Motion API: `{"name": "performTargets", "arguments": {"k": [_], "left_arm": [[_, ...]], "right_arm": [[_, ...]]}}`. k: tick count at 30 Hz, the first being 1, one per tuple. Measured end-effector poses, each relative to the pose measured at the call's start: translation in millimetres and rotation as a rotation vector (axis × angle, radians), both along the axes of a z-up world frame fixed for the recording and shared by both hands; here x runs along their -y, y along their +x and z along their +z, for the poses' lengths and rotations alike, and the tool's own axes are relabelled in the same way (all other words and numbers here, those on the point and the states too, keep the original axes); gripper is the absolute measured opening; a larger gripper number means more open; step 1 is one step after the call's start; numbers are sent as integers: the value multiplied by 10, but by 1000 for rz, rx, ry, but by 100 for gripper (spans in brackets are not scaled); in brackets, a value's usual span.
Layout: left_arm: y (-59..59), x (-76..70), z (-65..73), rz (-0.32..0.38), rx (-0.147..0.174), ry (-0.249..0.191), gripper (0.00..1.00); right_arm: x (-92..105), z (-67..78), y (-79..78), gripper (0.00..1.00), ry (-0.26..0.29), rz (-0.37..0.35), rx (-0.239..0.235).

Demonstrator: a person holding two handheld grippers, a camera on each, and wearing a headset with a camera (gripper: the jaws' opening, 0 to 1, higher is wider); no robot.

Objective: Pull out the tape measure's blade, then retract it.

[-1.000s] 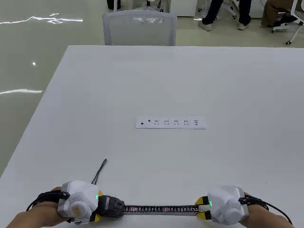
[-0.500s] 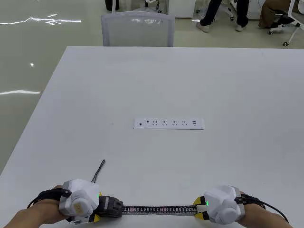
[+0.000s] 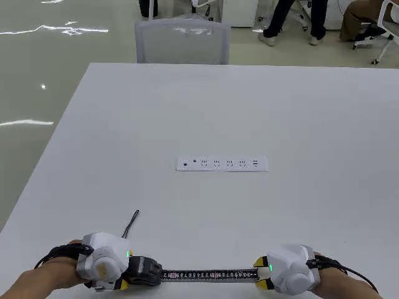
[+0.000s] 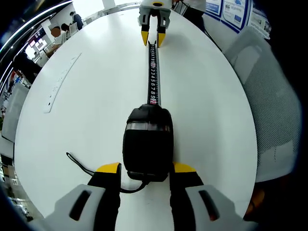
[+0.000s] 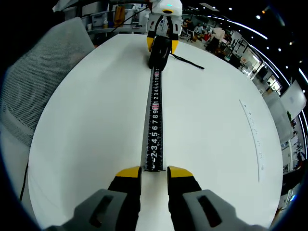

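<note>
barely a shift from a second ago: the right gripper [image 3: 259, 274] has crept a touch inward along the bottom edge of the head view, toward the left gripper [image 3: 126, 271], and the span between them looks a shade shorter, while everything else holds its place. biggest thing out there, the white table [image 3: 249, 106], runs from the bottom of the frame up to the grey mesh chair [image 3: 182, 40] pushed against its far edge at top centre. dead centre on the table, the white power strip [image 3: 222, 164] lies flat, well apart from the action. down at bottom left, the left gripper has its jaws clamped on either flank of the black tape measure [image 4: 147, 139], which sits flat on the table in the lower middle of the left gripper view. over at bottom right, the right gripper's jaws are closed in on the free end of the blade [image 5: 155, 115]; in the right gripper view the yellow tips sit tight on both sides of that end. the blade is out, stretched straight and flat along the table from the tape measure to the right gripper, numbers facing up. smallest of all, a thin black cord [image 3: 130, 225] trails from the tape measure's rear and lies on the table just above the left gripper in the head view.
</note>
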State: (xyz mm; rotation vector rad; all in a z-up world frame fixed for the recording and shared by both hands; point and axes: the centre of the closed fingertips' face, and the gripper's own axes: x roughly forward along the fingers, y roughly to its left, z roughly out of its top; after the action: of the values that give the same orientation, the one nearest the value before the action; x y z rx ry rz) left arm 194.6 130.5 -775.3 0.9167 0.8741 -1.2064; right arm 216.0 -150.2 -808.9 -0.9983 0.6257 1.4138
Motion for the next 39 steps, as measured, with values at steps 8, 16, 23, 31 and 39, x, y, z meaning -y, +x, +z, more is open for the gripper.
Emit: {"name": "performTargets", "arguments": {"k": [8, 16, 23, 31, 39], "left_arm": [[-39, -72, 33, 39, 9, -9, 39], [-126, -127, 116, 115, 8, -32, 44], [-221, -188, 166, 211, 6, -76, 51], [-324, -264, 140, 323, 5, -150, 58], [-439, -206, 230, 426, 34, -242, 63]], "right_arm": [[11, 70, -40, 24, 15, -53, -9], [66, 149, -63, 30, 30, -102, -5], [119, 327, -136, 38, 66, -197, -17], [178, 411, -243, 45, 105, -294, -18], [202, 492, -364, 53, 158, -384, -13]]}}
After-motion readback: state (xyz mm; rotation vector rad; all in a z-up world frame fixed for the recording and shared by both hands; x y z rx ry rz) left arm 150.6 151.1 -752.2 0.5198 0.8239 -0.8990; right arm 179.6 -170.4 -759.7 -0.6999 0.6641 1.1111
